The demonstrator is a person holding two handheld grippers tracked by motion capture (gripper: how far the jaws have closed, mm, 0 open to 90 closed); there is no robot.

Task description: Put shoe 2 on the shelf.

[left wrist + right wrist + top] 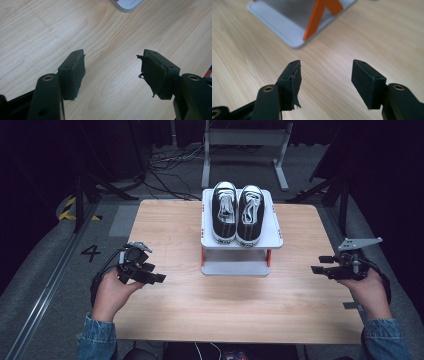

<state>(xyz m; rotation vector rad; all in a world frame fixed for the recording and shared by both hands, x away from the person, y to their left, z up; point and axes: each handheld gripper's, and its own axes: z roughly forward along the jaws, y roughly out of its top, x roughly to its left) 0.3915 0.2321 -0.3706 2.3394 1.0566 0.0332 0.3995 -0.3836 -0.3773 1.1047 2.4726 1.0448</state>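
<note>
Item 1, left gripper [159, 278]: held in the person's left hand [111, 292] at about 8 o'clock on the wooden table [240, 315], jaws pointing toward the centre. In the left gripper view [111, 72] the jaws stand wide apart with bare tabletop between them; the rubber pads [78, 75] look frayed at the edges. Holds nothing.

Item 2, right gripper [320, 264]: held in the person's right hand [371, 292] at about 4 o'clock, jaws pointing inward, grey three-cornered plate on top. In the right gripper view [325, 80] the jaws are spread, nothing between them but table; the nearer pad [296, 82] is peeling at its lower edge.

Item 3, two-tier rack [270, 236]: grey shelves with orange supports, standing past the table's centre toward 12 o'clock, well apart from both grippers. Its lower corner shows in both gripper views [287, 32].

Item 4, pair of black sneakers [237, 212]: white laces and toe caps, side by side on the rack's top shelf, toes pointing to 12 o'clock
</note>
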